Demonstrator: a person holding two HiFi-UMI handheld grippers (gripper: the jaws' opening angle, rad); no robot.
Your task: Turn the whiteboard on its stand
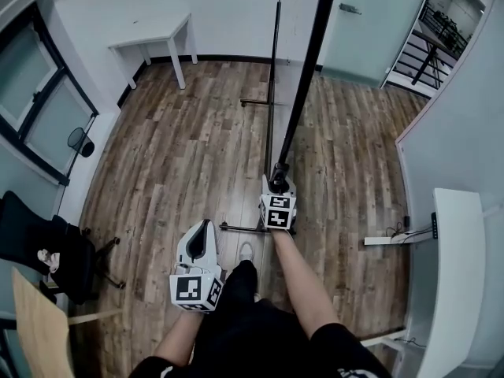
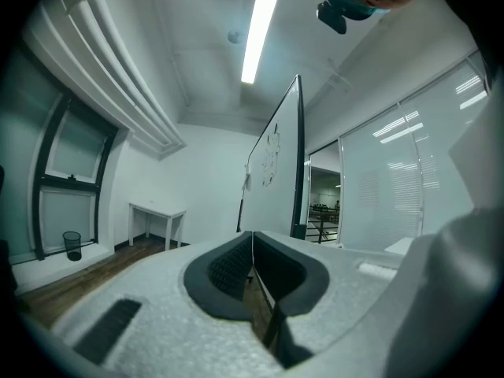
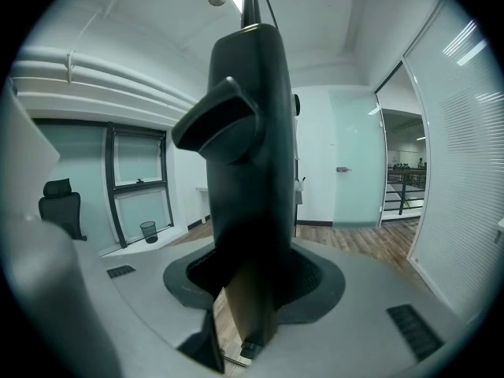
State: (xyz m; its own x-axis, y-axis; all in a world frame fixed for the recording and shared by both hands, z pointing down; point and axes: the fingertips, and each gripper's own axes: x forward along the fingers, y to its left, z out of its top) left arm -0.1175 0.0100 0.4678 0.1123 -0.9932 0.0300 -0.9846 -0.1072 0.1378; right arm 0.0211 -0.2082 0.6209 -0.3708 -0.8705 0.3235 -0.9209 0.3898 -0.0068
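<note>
The left gripper (image 1: pixel 204 228) hangs low by the person's leg, jaws pressed together on nothing, well apart from the whiteboard (image 1: pixel 304 85). The black-framed board stands upright, seen edge-on, beside its thin metal stand (image 1: pixel 270 109). The right gripper (image 1: pixel 278 186), forearm stretched forward, clamps the frame's near edge.

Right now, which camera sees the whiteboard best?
The left gripper view: it shows the whiteboard's white face and scribbles. The head view shows just a thin dark bar from above. The right gripper view is too close: only the dark edge, pinched by the right gripper.
</note>
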